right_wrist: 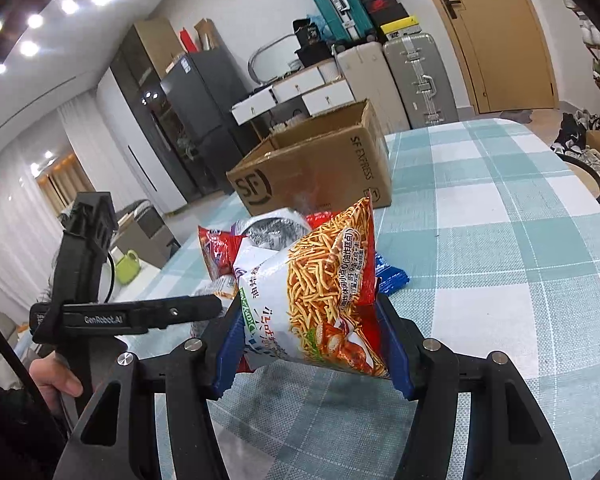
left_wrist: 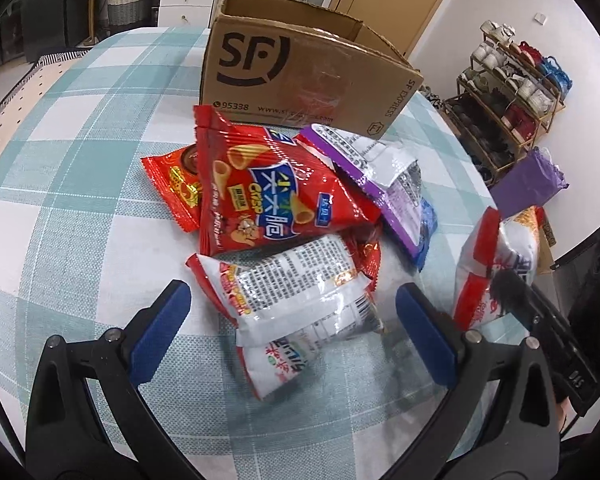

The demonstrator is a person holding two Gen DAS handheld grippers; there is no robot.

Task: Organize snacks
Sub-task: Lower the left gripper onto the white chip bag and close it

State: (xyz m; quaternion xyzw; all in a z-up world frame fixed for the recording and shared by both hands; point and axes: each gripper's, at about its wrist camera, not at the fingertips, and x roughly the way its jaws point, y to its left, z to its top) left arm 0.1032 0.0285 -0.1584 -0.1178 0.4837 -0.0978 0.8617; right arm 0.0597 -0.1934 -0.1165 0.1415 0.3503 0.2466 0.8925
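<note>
Blue pads of the right gripper (right_wrist: 312,344) sit closest to the lens, clenched on a noodle bag (right_wrist: 320,304) and pinching it at its lower edge, so most of the puffy pack stands above the grip, clear of the cloth. It could tip or slide out if swung fast; the film looks slick and the hold is low.

Biggest thing in view is the table (left_wrist: 60,168) in its checked cloth, then the open SF box (left_wrist: 300,76) at the far side, likely where the snacks belong. Its near wall is tall, so a low carry could knock the bag against the rim.

Between box and grippers lies the heap: a red crisp bag (left_wrist: 268,188) on top, a purple pack (left_wrist: 384,176) to its right, a white pack (left_wrist: 300,292) nearest. Left gripper (left_wrist: 292,316) is spread wide with its fingers either side of that white pack, not gripping it. Closing there may catch only loose film, or drag the red bag resting against it and scatter the pile.
</note>
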